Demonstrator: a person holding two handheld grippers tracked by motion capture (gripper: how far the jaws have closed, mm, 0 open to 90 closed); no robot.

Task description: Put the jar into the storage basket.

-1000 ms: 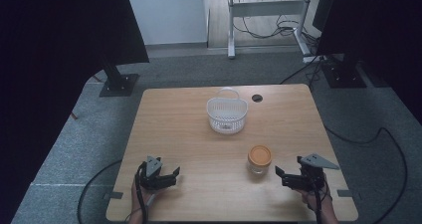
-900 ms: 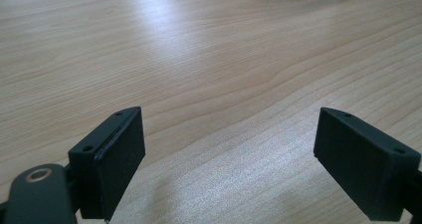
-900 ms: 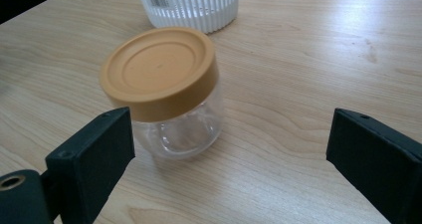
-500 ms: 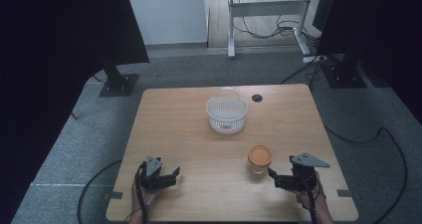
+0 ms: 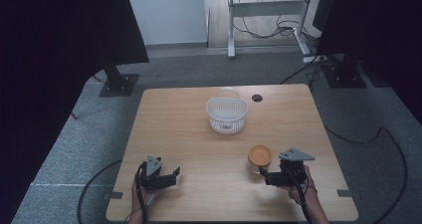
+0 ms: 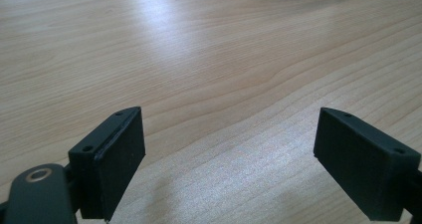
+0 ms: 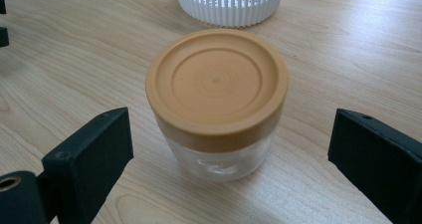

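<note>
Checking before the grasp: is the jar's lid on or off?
On. The tan lid sits flat on the upright clear jar, which stands between the right gripper's open jaws, untouched.

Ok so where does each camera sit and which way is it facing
High view: above the person's table edge, looking forward and down; both hands, left gripper, right gripper.
Left gripper view: low on that gripper, facing bare table; its open fingers.
Right gripper view: facing the jar between open fingers.
Shared: white basket, in all three.

High view overhead, facing forward-down; gripper views low, close over the table (image 5: 189, 134), sharing the white basket (image 7: 230, 2).
</note>
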